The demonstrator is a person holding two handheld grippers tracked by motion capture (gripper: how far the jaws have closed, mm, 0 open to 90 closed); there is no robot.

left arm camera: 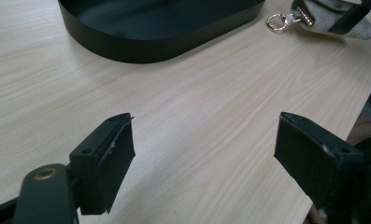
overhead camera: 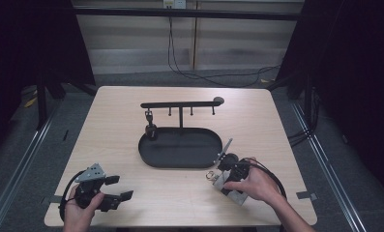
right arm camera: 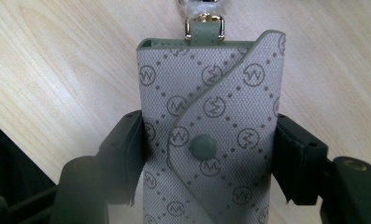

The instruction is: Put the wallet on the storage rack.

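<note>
A grey monogram key case (right arm camera: pixel 206 93) with a green snap button and a gold ring at its top lies on the wooden table. My right gripper (right arm camera: pixel 209 154) is shut on it, one black jaw pressing each side. From above, the right gripper (overhead camera: pixel 223 181) and the key case (overhead camera: pixel 227 189) sit just off the front right of the black oval tray (overhead camera: pixel 180 164), with the gold ring (overhead camera: pixel 210 175) pointing left. Near the table's front left corner, my left gripper (overhead camera: pixel 119 187) is open and holds nothing. The left gripper (left arm camera: pixel 204 149) looks towards the key case (left arm camera: pixel 360 30).
A black bar stand (overhead camera: pixel 180 104) with several hooks rises from the tray's back edge. A small dark item (overhead camera: pixel 151 128) hangs from its leftmost hook. Bare table lies between the grippers. The tray wall (left arm camera: pixel 150 44) is ahead of the left gripper.
</note>
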